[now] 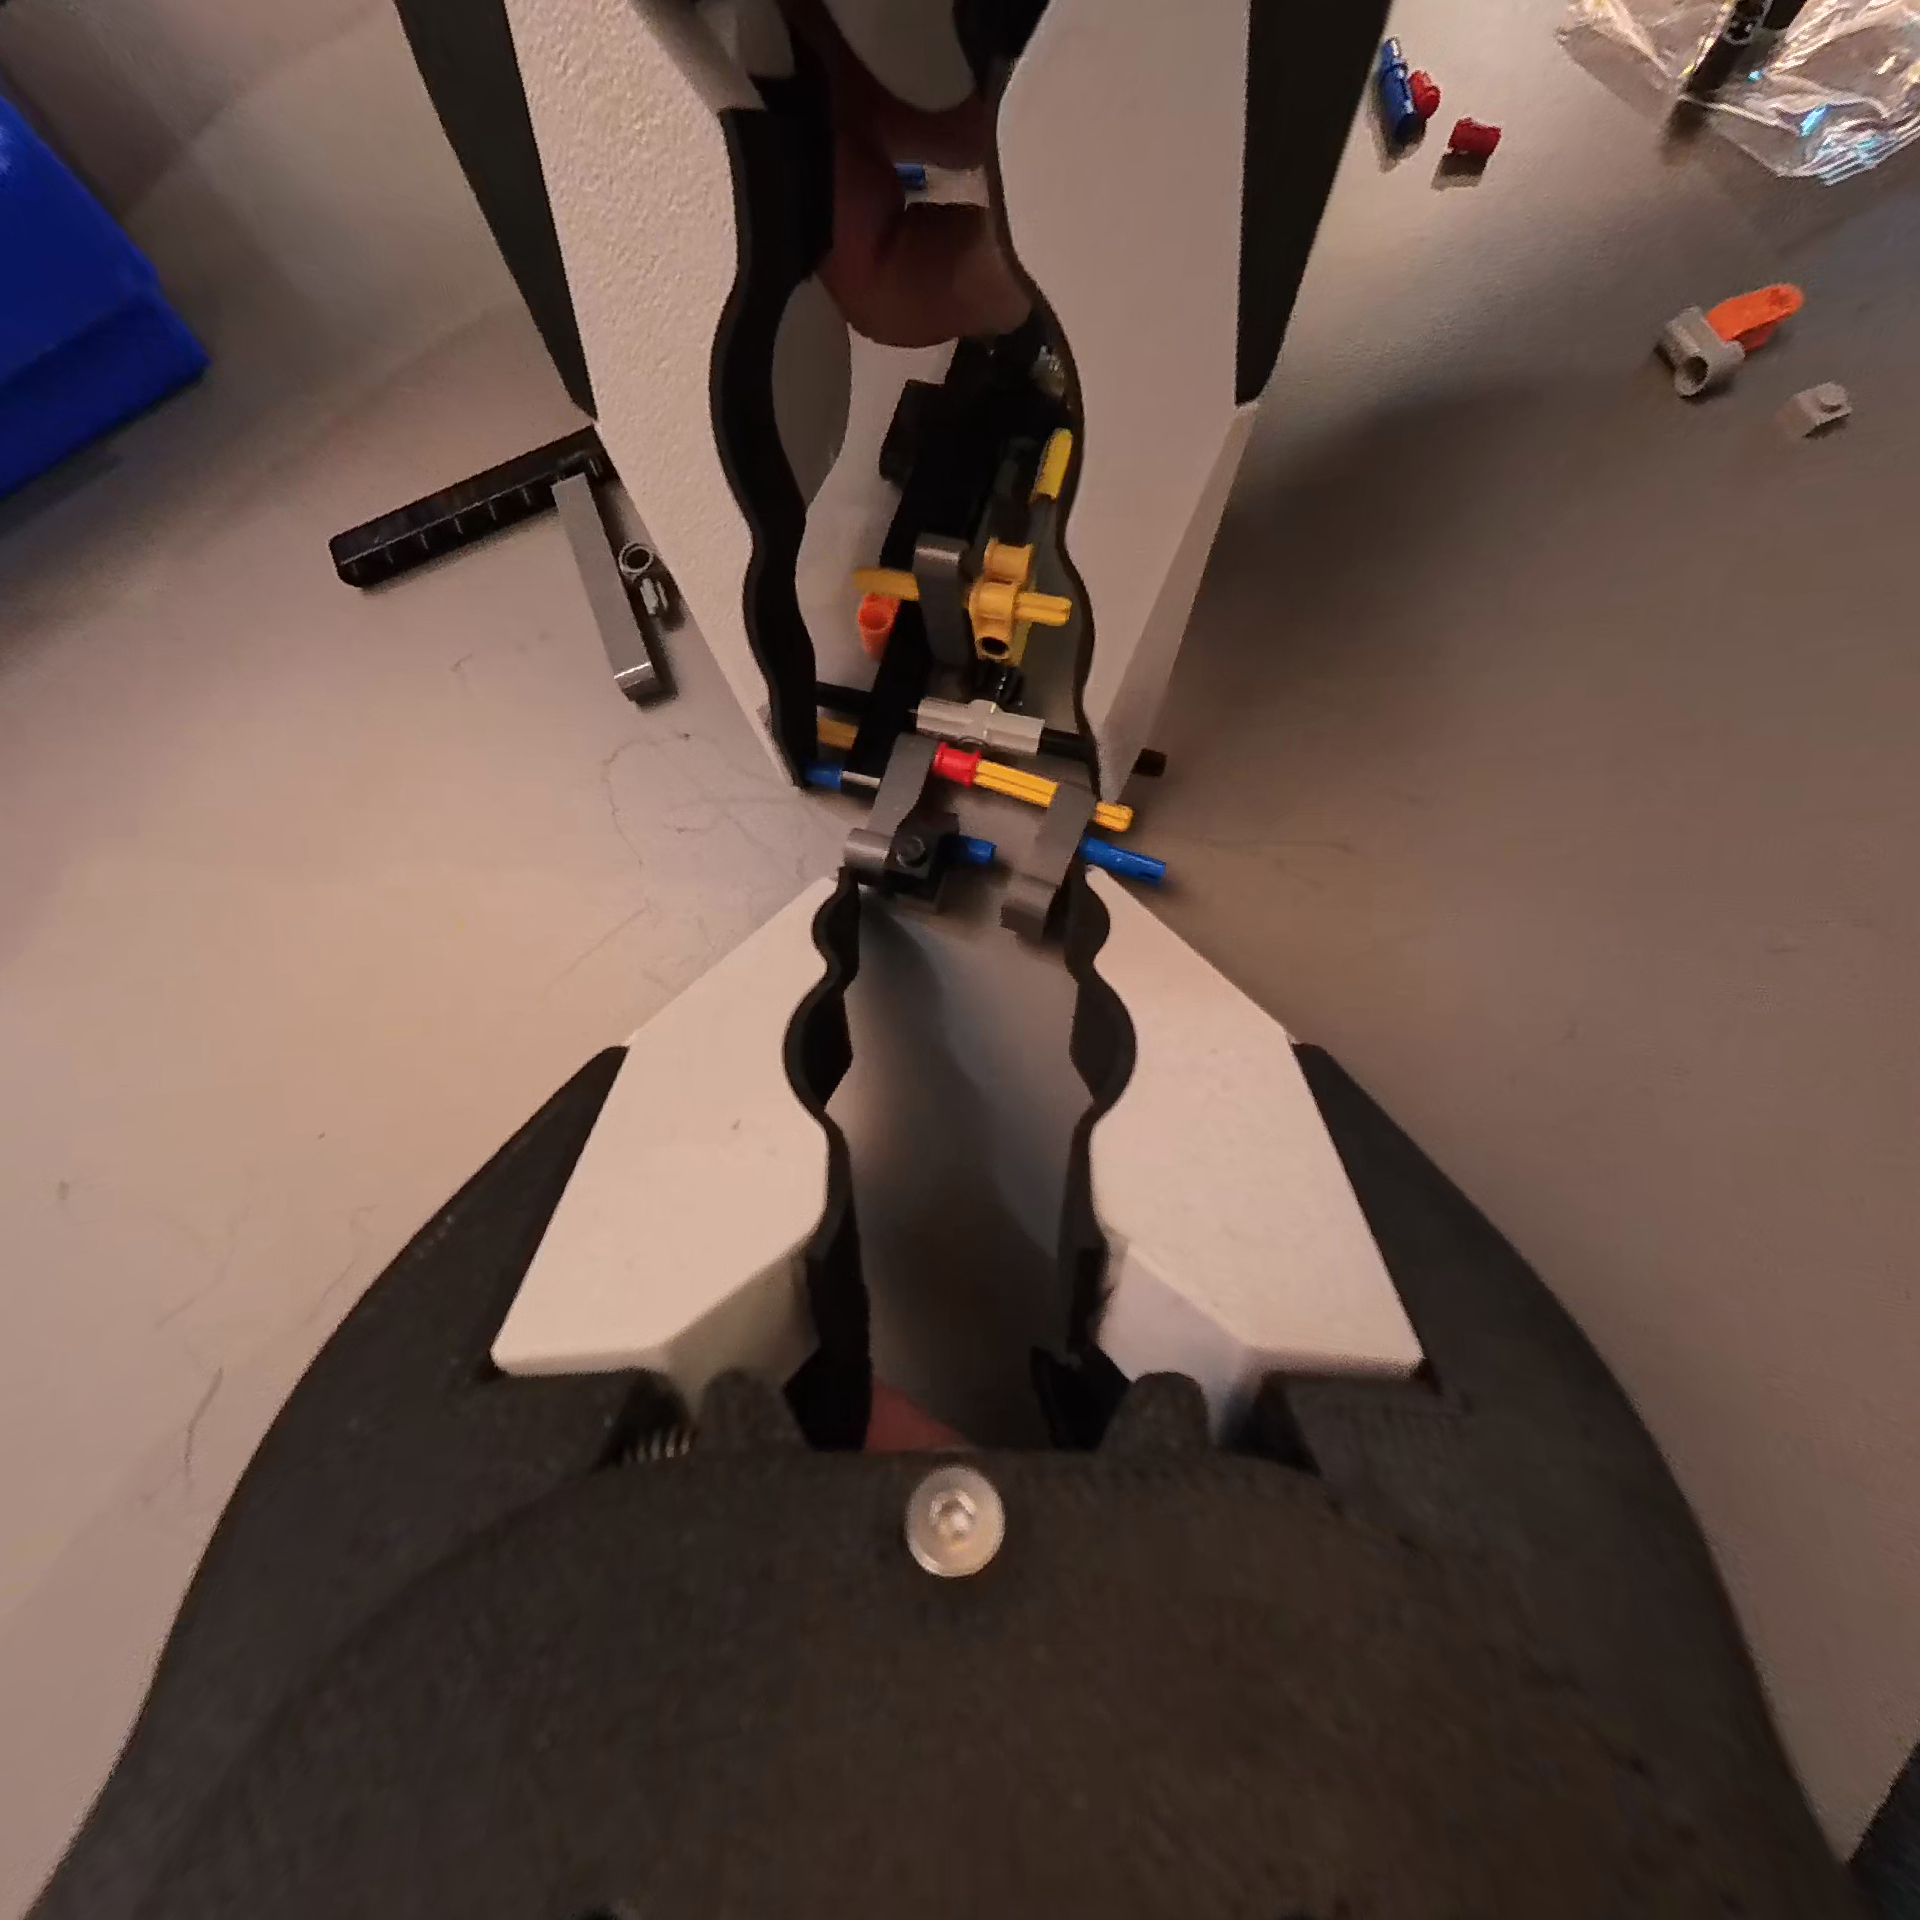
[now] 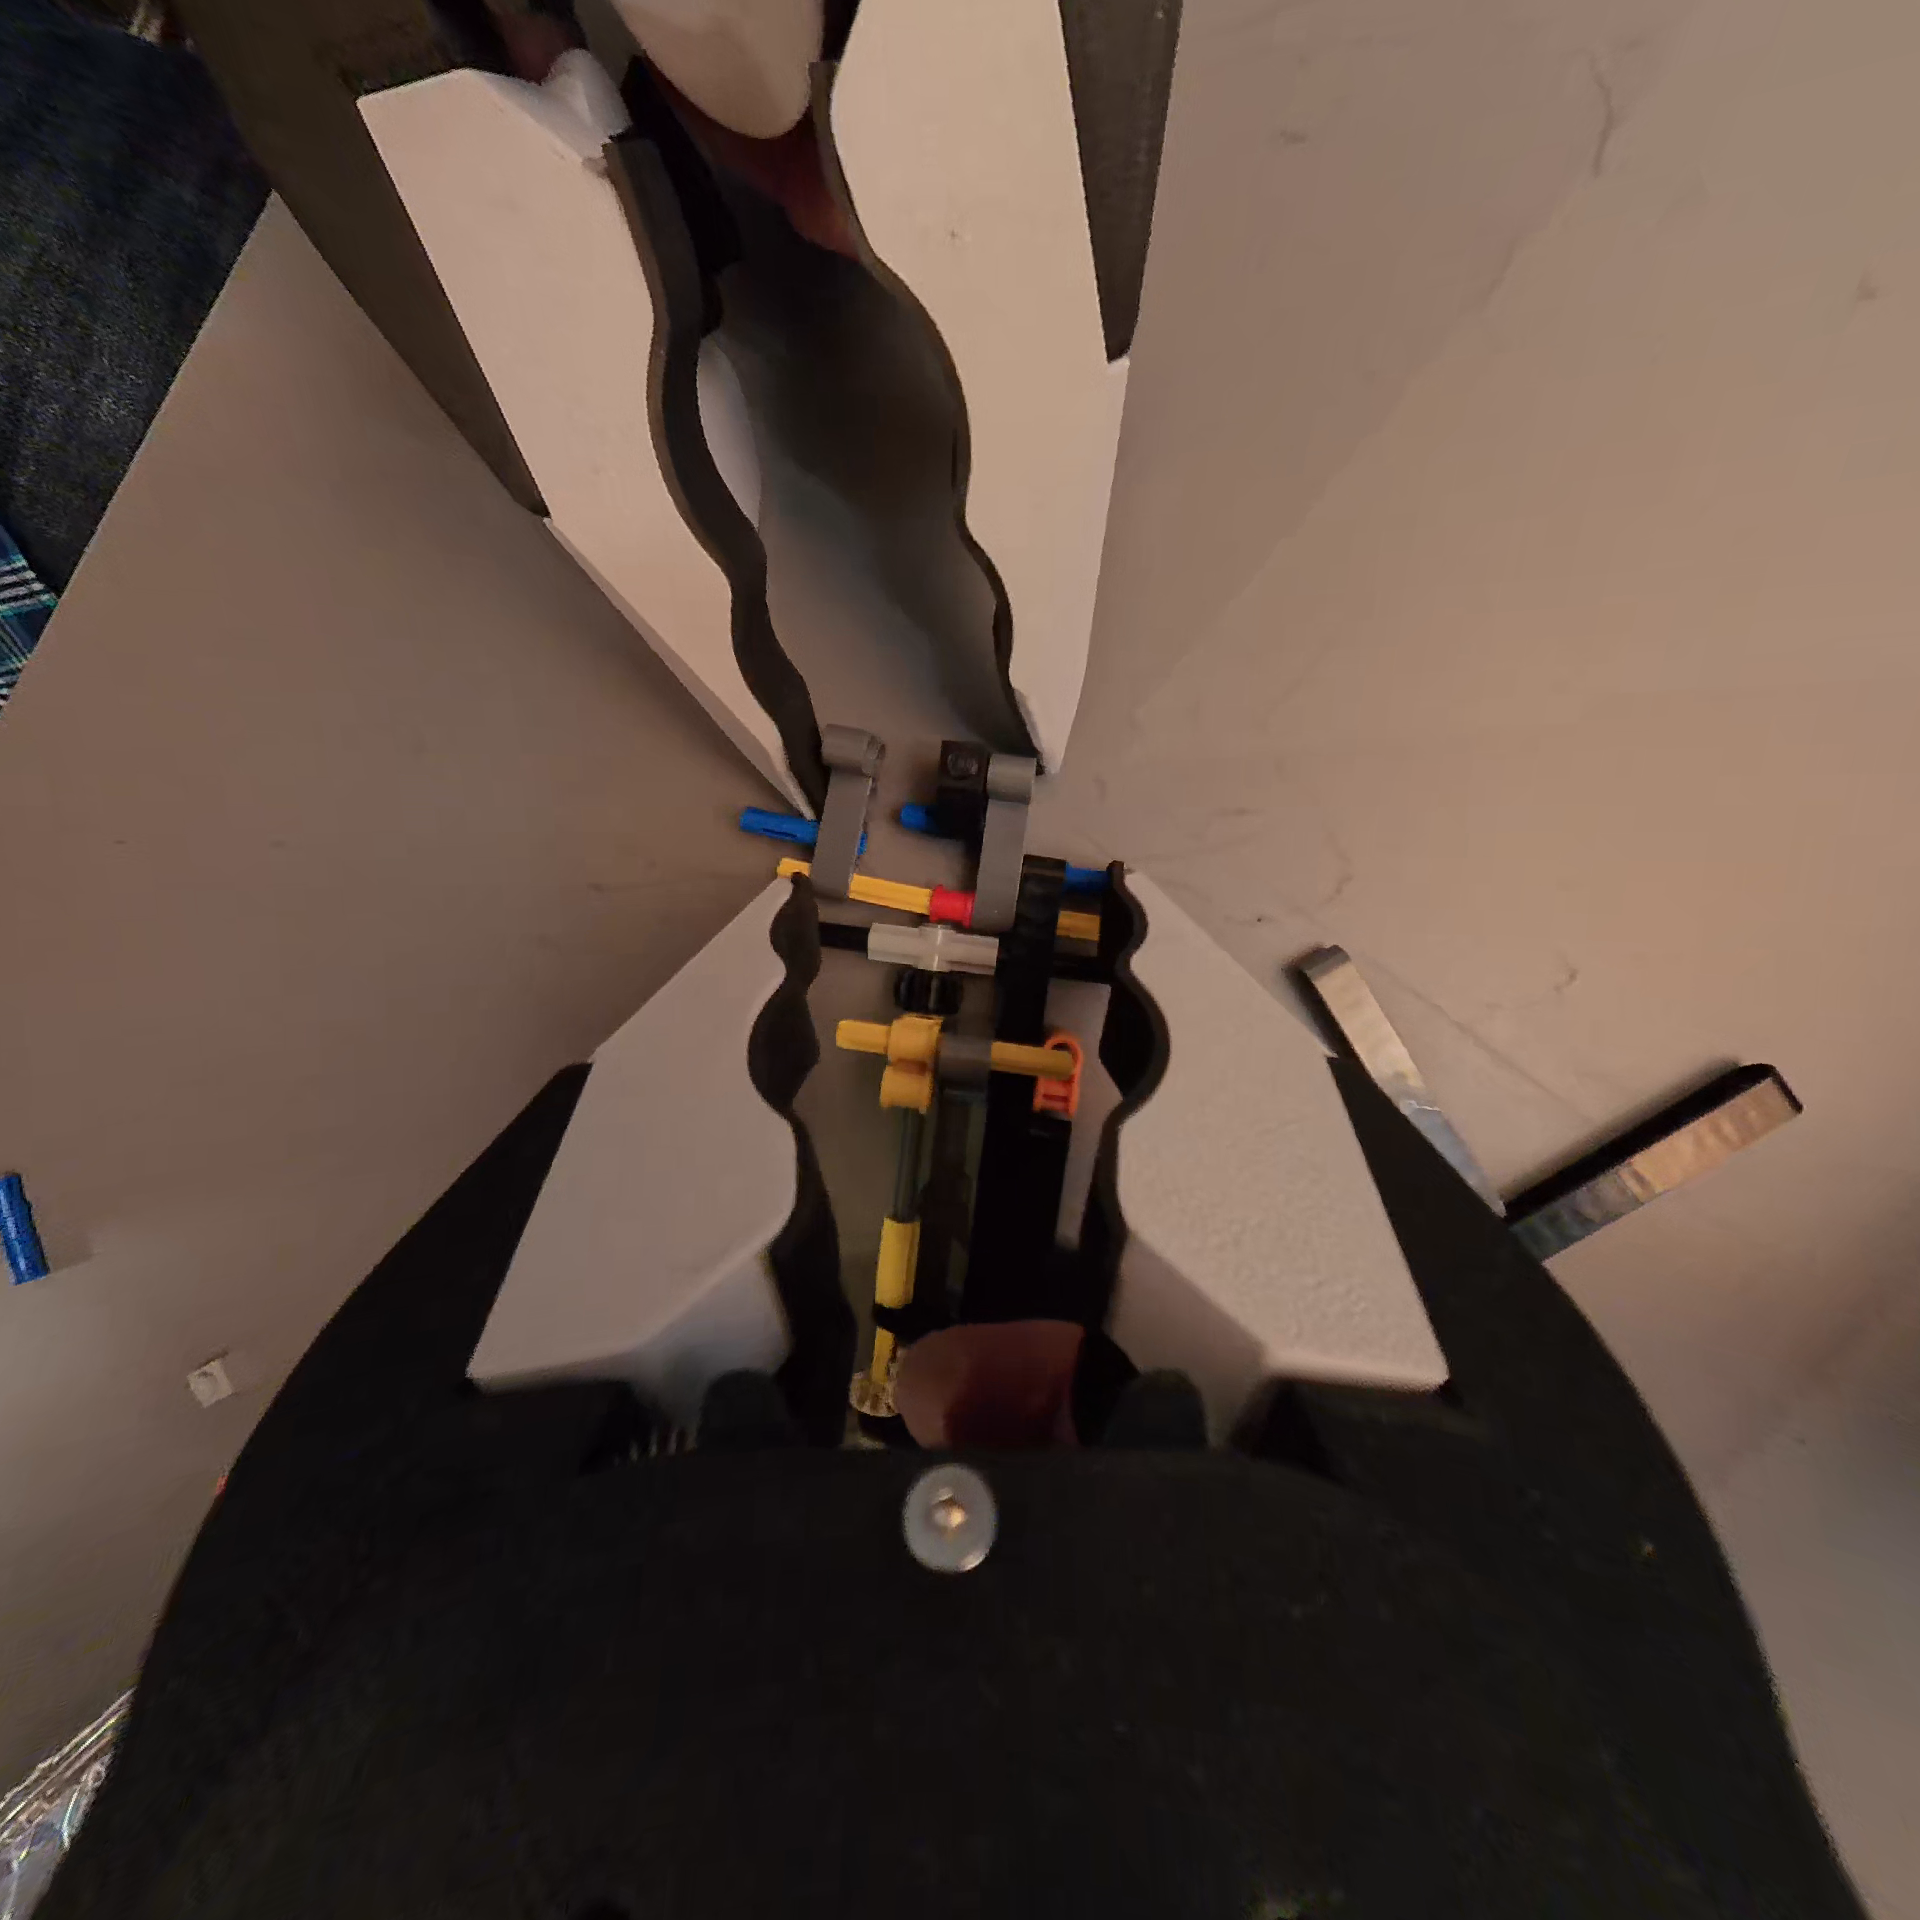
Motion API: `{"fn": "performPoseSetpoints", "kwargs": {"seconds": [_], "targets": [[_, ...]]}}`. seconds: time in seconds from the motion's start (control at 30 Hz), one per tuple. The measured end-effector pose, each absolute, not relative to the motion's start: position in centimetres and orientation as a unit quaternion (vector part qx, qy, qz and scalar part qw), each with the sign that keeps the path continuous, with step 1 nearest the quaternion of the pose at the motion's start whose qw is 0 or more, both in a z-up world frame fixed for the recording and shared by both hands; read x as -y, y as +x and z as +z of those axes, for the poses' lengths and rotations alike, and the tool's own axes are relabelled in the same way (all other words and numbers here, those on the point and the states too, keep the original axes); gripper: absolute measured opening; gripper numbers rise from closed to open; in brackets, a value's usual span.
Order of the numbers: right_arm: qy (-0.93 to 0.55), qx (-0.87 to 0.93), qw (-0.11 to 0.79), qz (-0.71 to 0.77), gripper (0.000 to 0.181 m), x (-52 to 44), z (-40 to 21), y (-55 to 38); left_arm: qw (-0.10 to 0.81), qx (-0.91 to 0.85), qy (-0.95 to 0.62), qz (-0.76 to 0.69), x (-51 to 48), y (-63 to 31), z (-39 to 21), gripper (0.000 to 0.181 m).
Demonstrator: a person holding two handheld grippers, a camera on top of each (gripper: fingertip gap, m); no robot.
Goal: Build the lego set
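Observation:
A small Lego Technic assembly (image 1: 971, 717) of black beams, grey liftarms, yellow axles and blue pins hangs between my two grippers above the table. My left gripper (image 1: 966, 904) is shut on its near end, the fingertips pressing the two grey liftarms (image 1: 1039, 862). My right gripper (image 1: 951, 764) faces it from the far side, shut on the assembly's body. In the right wrist view the assembly (image 2: 935, 956) lies between my right gripper's fingers (image 2: 956, 883), and the left gripper (image 2: 925, 774) clamps the grey liftarms (image 2: 1003, 831) from the far side.
On the beige table lie a black beam (image 1: 468, 520) and a grey beam (image 1: 613, 592) at left, also in the right wrist view (image 2: 1662, 1153) (image 2: 1361, 1023). A blue bin (image 1: 73, 312) stands far left. Small red and blue parts (image 1: 1434, 104), a plastic bag (image 1: 1766, 83) and an orange-grey connector (image 1: 1725, 332) lie at right. My two grippers' fingertips are within a few centimetres of each other.

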State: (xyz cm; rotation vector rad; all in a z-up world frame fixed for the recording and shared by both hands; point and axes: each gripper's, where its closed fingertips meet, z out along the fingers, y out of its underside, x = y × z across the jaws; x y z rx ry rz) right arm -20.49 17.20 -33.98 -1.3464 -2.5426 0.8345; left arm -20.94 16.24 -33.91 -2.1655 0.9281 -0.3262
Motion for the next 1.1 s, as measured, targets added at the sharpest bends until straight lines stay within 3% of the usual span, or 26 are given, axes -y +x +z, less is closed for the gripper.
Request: {"fn": "performPoseSetpoints", "kwargs": {"seconds": [0.2,1.1], "targets": [[-0.449,0.845,0.070,0.281,0.045,-17.39,-33.93,-20.51,0.375,-0.359,-0.846,-0.121,-16.48,-21.09,-33.90,0.031],[-0.433,0.853,0.060,0.284,0.044,-17.45,-33.77,-20.32,0.378,-0.361,-0.845,-0.116,-16.73,-20.86,-33.84,0.032]]}}
